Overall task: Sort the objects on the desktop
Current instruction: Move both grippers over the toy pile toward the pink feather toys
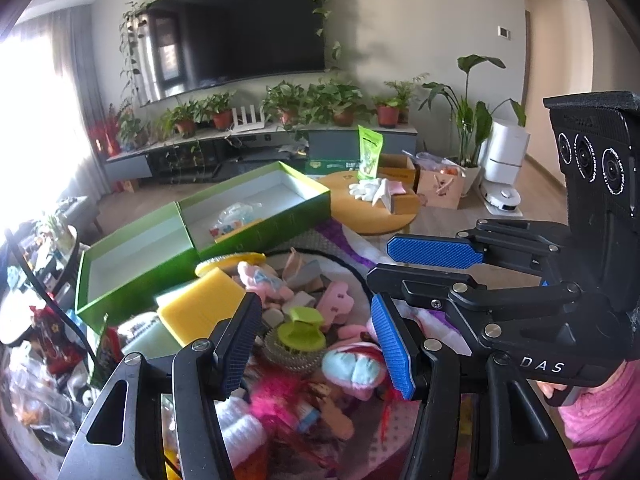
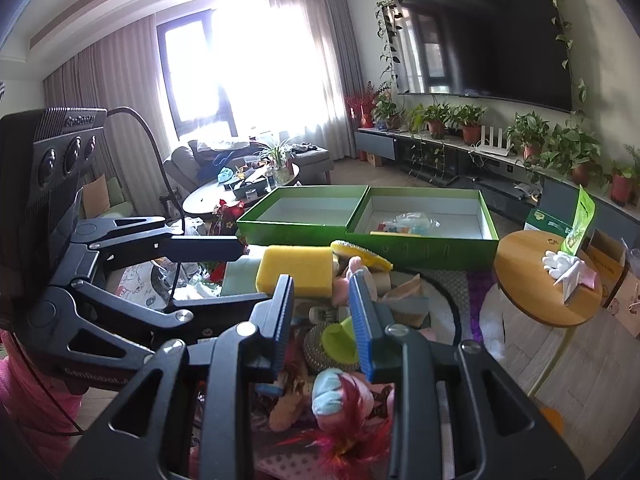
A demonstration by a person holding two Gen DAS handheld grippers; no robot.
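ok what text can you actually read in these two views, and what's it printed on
"DAS" on the right gripper body, seen from the left wrist; the word's start is hidden.
"CenRobot" (roughly) on the left gripper camera block and lower body, seen from the right wrist; the ends are unclear.
Ring lettering around the camera lenses: too small to read.
Green pouch print: blurred.
Green carton print: too small to read.

Blurred pink feathery toy (image 1: 276,400), perhaps partly hidden
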